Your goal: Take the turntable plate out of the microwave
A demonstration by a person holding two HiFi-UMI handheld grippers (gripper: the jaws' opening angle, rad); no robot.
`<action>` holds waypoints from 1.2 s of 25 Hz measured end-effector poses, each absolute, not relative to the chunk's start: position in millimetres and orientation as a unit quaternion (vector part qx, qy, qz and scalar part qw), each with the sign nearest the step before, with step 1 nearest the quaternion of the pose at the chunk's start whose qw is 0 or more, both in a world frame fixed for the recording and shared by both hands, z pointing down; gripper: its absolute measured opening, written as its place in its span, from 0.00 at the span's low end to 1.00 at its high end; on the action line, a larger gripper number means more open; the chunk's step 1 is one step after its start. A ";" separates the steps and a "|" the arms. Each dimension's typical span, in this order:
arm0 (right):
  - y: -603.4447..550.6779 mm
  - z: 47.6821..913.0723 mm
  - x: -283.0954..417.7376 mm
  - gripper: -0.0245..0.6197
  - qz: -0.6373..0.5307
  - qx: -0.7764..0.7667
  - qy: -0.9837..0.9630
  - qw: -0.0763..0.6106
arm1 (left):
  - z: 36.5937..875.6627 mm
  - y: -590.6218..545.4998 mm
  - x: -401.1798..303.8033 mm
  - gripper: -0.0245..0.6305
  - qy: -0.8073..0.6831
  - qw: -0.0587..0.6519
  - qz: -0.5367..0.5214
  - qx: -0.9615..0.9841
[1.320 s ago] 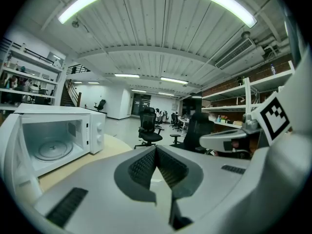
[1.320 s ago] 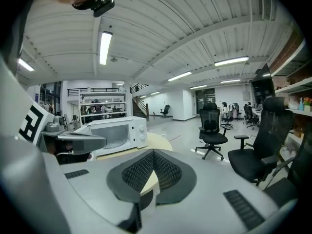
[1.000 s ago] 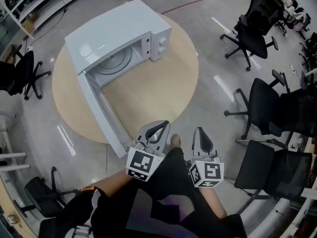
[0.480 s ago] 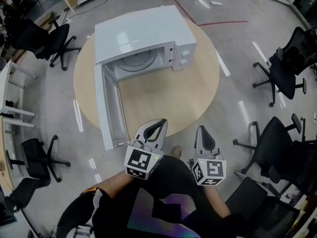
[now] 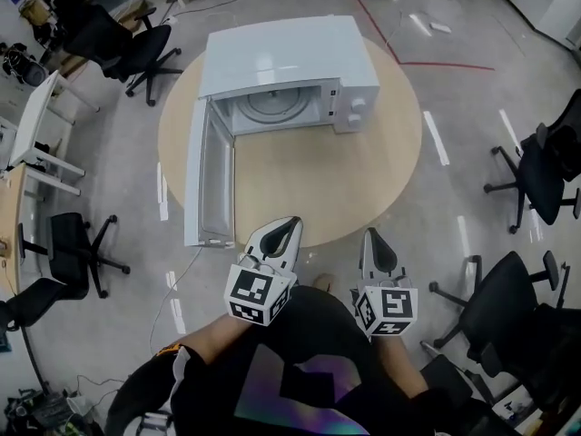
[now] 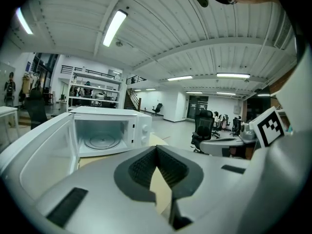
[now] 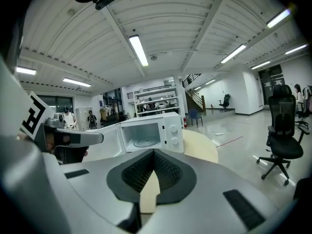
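With the door [image 5: 207, 175] of the white boxy microwave [image 5: 281, 48] open, the left gripper [image 5: 287, 225] and right gripper [image 5: 373, 237] are being held empty, jaws together, well apart from the round clear glass turntable plate [image 5: 270, 107] inside, removal not yet started.

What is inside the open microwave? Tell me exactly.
The round turntable plate lies on the floor of the microwave; nothing else shows in there. Whatever sits beneath the plate is covered by it.
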State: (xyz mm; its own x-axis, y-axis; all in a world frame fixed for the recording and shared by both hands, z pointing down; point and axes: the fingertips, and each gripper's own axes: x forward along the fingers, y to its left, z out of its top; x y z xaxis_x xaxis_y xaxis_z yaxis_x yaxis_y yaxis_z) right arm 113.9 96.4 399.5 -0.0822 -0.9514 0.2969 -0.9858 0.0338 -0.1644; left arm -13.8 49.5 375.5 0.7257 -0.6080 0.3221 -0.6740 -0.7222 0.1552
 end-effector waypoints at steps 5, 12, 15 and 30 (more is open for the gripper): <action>82.4 398.7 103.0 0.06 0.159 0.650 -0.740 0.063 | 380.3 42.2 -24.6 0.11 -0.376 0.145 0.124 0.907; 46.4 399.3 88.9 0.06 0.158 0.624 -0.760 0.090 | 387.6 13.0 -26.2 0.11 -0.388 0.167 0.118 0.899; 26.4 398.0 83.7 0.06 0.157 0.614 -0.766 0.104 | 386.8 -5.3 -25.5 0.11 -0.390 0.175 0.111 0.897; -70.0 402.7 36.7 0.06 0.149 0.578 -0.784 0.170 | 393.6 -92.6 -54.8 0.11 -0.408 0.208 0.078 0.886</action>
